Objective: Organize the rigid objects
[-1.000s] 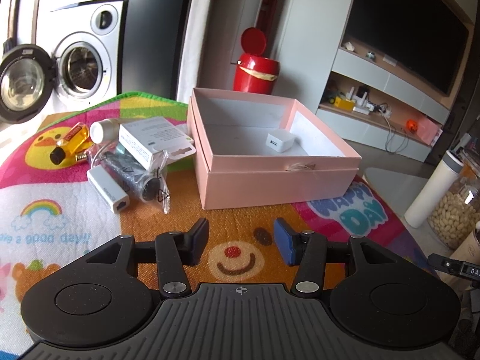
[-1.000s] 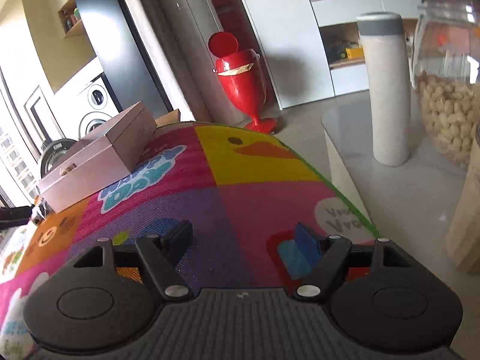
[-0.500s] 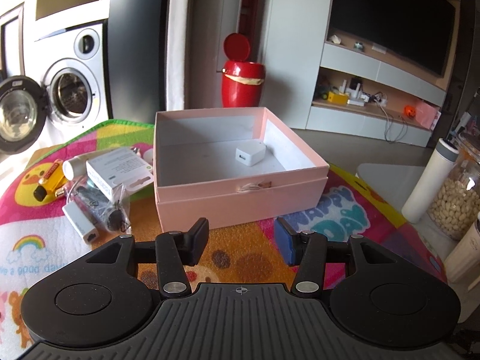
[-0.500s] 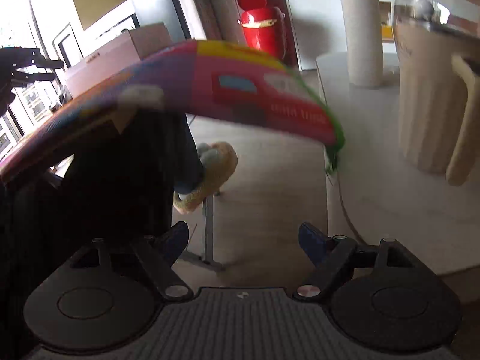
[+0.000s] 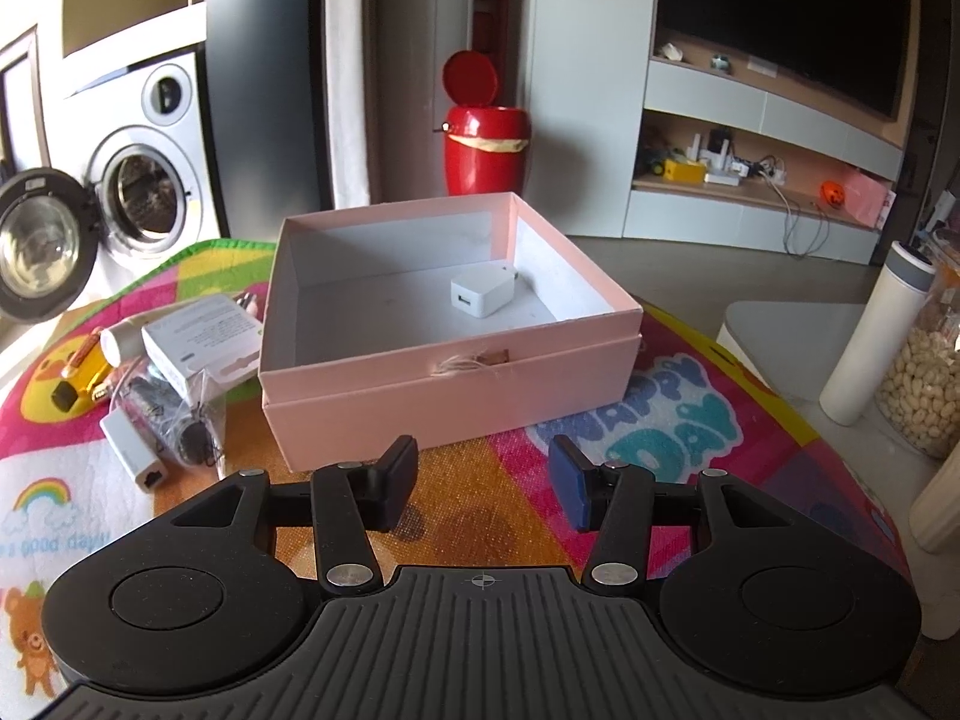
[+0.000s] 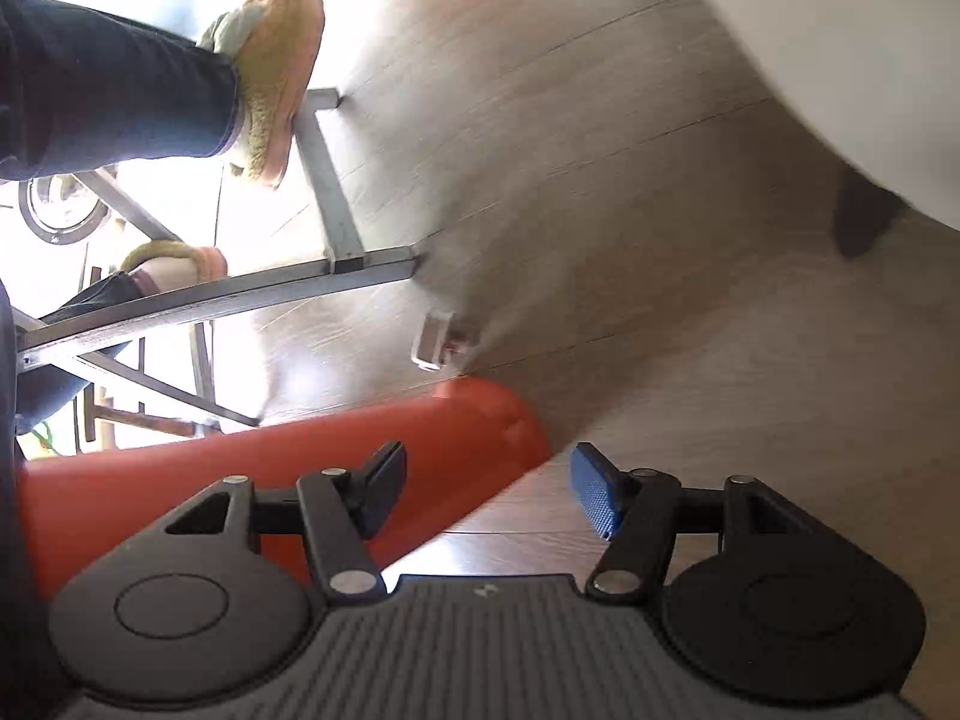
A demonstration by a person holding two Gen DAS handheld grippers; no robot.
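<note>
An open pink box [image 5: 444, 378] stands on the colourful mat [image 5: 660, 438]; a white charger cube [image 5: 483, 294] lies inside it. Left of the box lie a white carton [image 5: 198, 342], a bagged black item [image 5: 174, 420], a white adapter [image 5: 132, 459], a yellow-and-black item [image 5: 81, 378] and a white tube [image 5: 123, 336]. My left gripper [image 5: 483, 489] is open and empty, just in front of the box. My right gripper [image 6: 486, 495] is open and empty, pointing down at the wooden floor below the table, where a small white object [image 6: 433, 341] lies.
A white bottle [image 5: 873, 336] and a jar of nuts [image 5: 924, 384] stand on a white table at right. A red bin [image 5: 486, 144] and a washing machine [image 5: 144, 174] are behind. In the right wrist view an orange seat [image 6: 288, 456], metal table legs [image 6: 324, 180] and slippered feet [image 6: 276, 72] show.
My right gripper dropped from over the mat to below the table edge and now faces the floor. My left gripper shifted left and back, so the box appears more centred.
</note>
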